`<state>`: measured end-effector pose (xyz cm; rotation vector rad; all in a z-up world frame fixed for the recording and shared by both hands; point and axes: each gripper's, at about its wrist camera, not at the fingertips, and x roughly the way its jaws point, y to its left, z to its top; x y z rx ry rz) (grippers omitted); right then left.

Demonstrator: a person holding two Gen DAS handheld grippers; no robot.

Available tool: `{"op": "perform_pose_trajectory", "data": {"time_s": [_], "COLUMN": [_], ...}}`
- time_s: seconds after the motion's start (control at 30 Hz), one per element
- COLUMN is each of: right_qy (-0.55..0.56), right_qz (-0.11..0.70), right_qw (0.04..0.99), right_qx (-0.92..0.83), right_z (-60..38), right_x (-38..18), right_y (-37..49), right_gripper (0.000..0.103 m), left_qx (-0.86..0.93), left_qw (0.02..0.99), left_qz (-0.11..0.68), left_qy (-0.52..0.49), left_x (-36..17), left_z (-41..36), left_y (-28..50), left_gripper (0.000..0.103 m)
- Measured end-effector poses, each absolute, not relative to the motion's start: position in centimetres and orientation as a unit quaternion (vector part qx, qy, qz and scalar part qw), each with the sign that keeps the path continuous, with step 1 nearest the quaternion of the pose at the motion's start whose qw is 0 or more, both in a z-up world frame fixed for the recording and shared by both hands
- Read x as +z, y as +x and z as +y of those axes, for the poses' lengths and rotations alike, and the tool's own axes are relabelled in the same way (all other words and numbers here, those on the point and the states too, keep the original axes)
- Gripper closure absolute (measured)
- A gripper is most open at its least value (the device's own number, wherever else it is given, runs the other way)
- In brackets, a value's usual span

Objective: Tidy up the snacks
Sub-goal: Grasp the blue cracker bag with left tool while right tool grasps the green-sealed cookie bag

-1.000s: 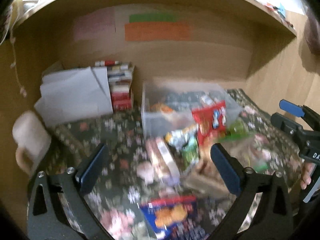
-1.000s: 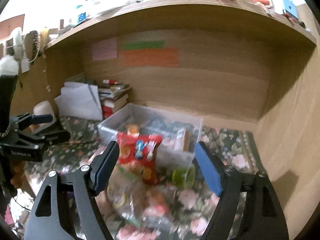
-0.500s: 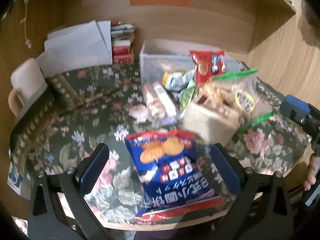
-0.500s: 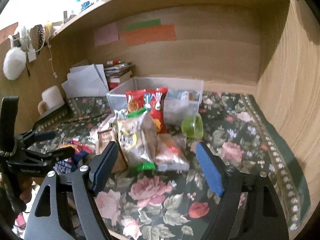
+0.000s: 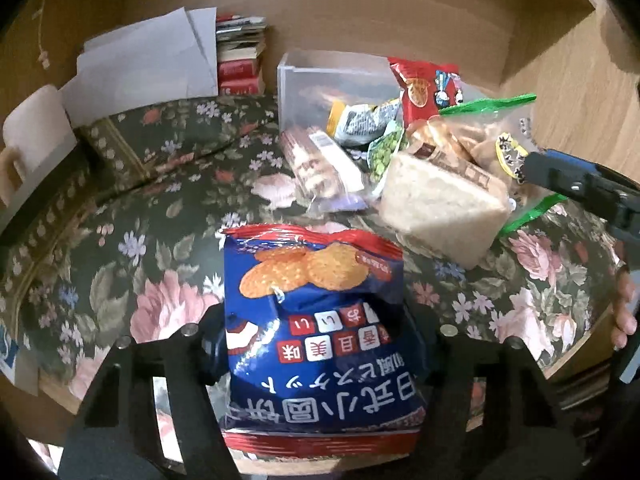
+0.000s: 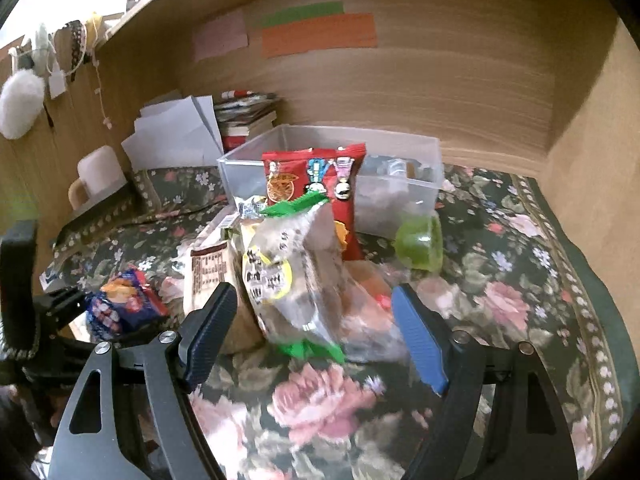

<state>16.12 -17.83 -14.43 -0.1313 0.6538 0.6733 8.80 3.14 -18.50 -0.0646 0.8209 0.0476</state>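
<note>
A blue cracker bag (image 5: 316, 312) lies at the near edge of the floral tablecloth (image 5: 120, 264). My left gripper (image 5: 318, 332) straddles it, jaws closing, and the fingers squeeze its sides so the foil bulges. My right gripper (image 6: 312, 336) stands open around the base of a clear zip bag with green seals (image 6: 296, 276), without touching it. Behind that bag a red snack bag (image 6: 316, 184) leans on a clear plastic bin (image 6: 400, 144). A pale rice-cake block (image 5: 440, 208), a long biscuit pack (image 5: 320, 164) and a green jelly cup (image 6: 420, 244) lie nearby.
White papers (image 5: 148, 60) and stacked books (image 5: 240, 60) stand at the back left, with a cream mug (image 5: 32, 136) on the left. Wooden walls close the back and right side. The table's front edge runs just below the blue bag.
My left gripper has sunk onto the blue cracker bag and its wide jaws have come in against it. My right gripper has dropped closer to the clear zip bag.
</note>
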Motion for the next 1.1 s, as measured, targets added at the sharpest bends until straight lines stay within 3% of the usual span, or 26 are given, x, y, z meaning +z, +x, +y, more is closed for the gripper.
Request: {"op": "perform_pose_trajectory", "data": {"time_s": [0.2,0.23,0.3,0.37,0.4,1.1], "right_qy": [-0.082,-0.080,-0.077,-0.070,-0.068,-0.049], "right_qz": [0.323,0.323,0.326,0.327,0.326,0.235], "right_qw": [0.884,0.884,0.883,0.882,0.881,0.923], "right_qx": [0.329,0.329,0.330,0.332,0.337,0.300], "right_z": [-15.8,-15.7,-15.6,-15.7,-15.7,-19.3], "right_x": [-15.3,-15.2,-15.1,-15.0,-14.9,-7.2], "right_y": [17.1,17.3,17.6,17.7,17.8,18.0], "right_gripper": [0.027,0.029,0.046,0.049,0.056,0.058], "left_qx": [0.016,0.017,0.021,0.024,0.024,0.005], "left_qw": [0.919,0.920,0.923,0.927,0.929,0.965], "left_qz": [0.392,0.389,0.380,0.370,0.367,0.260], "left_qy": [-0.045,-0.049,-0.051,-0.051,-0.051,-0.030], "left_x": [-17.8,-17.6,-17.0,-16.2,-15.9,-6.0], "left_z": [4.4,4.7,5.2,5.6,5.7,5.0], "left_y": [9.5,9.6,9.8,10.0,10.1,13.5], "left_gripper": [0.038,0.038,0.038,0.038,0.038,0.038]}}
